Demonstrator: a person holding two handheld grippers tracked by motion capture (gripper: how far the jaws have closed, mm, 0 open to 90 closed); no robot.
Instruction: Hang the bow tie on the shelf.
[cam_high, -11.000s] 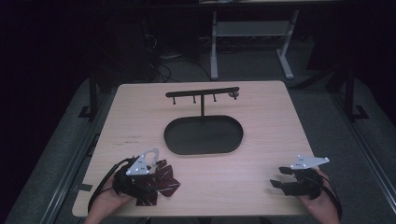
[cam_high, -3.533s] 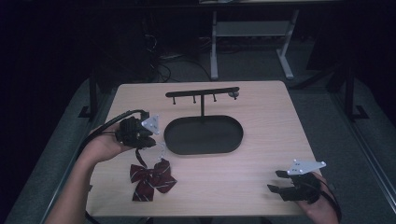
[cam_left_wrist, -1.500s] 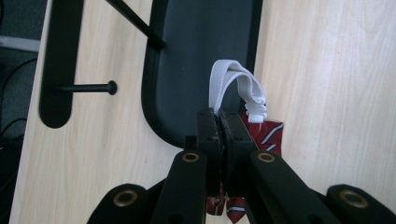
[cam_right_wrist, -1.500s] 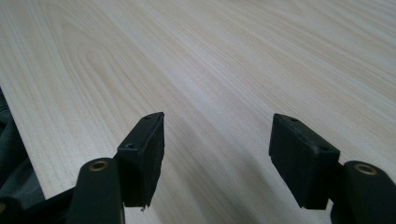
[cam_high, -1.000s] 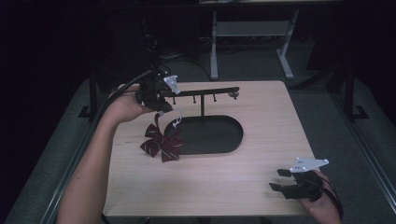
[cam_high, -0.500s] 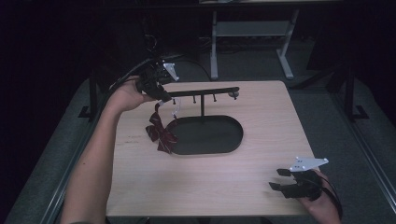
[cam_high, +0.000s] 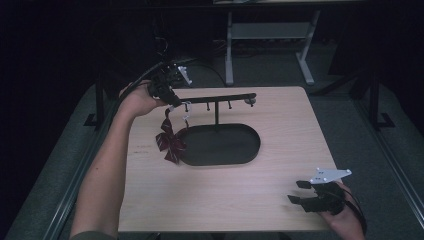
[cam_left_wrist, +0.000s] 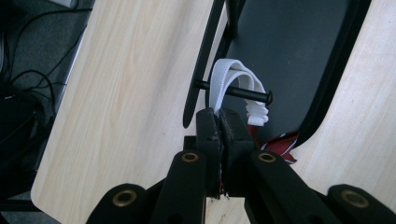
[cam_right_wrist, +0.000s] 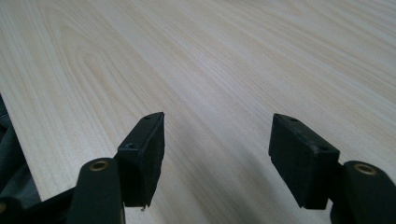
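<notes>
Bow carried up from the counter's near edge to the rack.

The left claw (cam_left_wrist: 219, 122) is clamped on the bow's white loop (cam_left_wrist: 233, 77), which now sits over the end peg (cam_left_wrist: 233, 92) of the hanger rack (cam_high: 216, 99); the maroon bow (cam_high: 170, 142) dangles below, beside the dark tray (cam_high: 235, 150). Hanging looks nearly done (next, I'd guess: let go and back off gently). The right claw (cam_high: 304, 192) rests wide open on the counter (cam_high: 225, 200).

Light wooden table (cam_high: 225, 200), black stand's oval base (cam_high: 220, 145)
</notes>
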